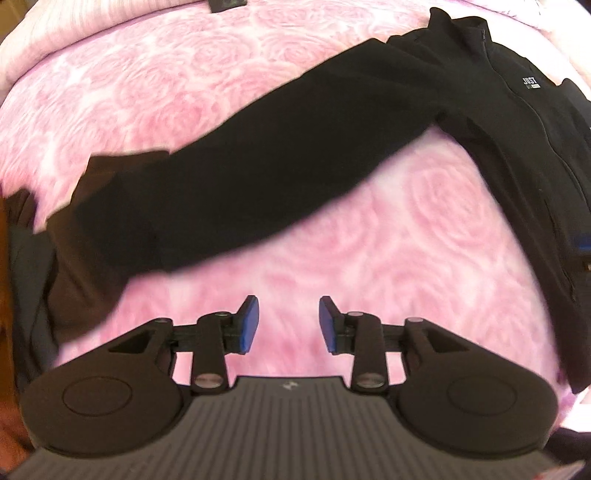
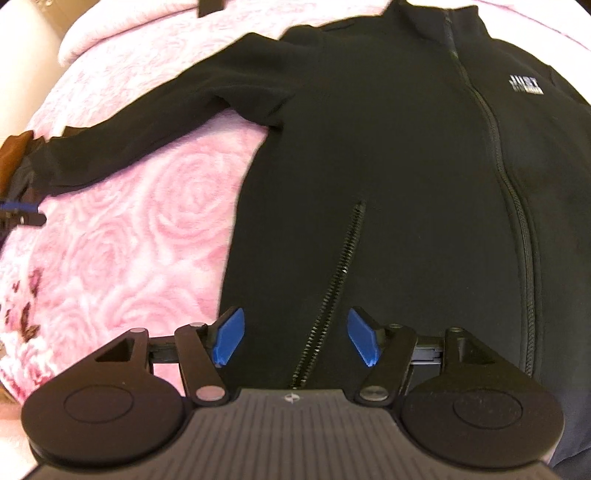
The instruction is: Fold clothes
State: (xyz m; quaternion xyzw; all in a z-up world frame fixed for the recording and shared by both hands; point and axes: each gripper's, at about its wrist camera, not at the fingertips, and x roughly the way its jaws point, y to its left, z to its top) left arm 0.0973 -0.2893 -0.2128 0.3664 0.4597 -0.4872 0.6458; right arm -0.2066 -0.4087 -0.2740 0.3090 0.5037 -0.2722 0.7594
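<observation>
A black zip-up jacket point(image 2: 388, 155) with a white chest logo point(image 2: 526, 86) lies flat, front up, on a pink rose-patterned blanket point(image 2: 129, 229). Its sleeve point(image 1: 258, 155) stretches out to the left, the cuff point(image 1: 110, 221) near the blanket's left edge. My left gripper point(image 1: 289, 325) is open and empty, over bare blanket just below the sleeve. My right gripper point(image 2: 293, 336) is open and empty, over the jacket's lower body with the pocket zipper point(image 2: 332, 291) between its fingers. The left gripper's tip point(image 2: 20, 216) shows at the far left of the right wrist view.
A brown garment point(image 1: 74, 295) and a grey one point(image 1: 26, 280) lie bunched at the blanket's left edge, under the cuff. A dark object point(image 1: 227, 4) sits at the blanket's far edge. A lighter pink cover point(image 1: 92, 22) lies beyond.
</observation>
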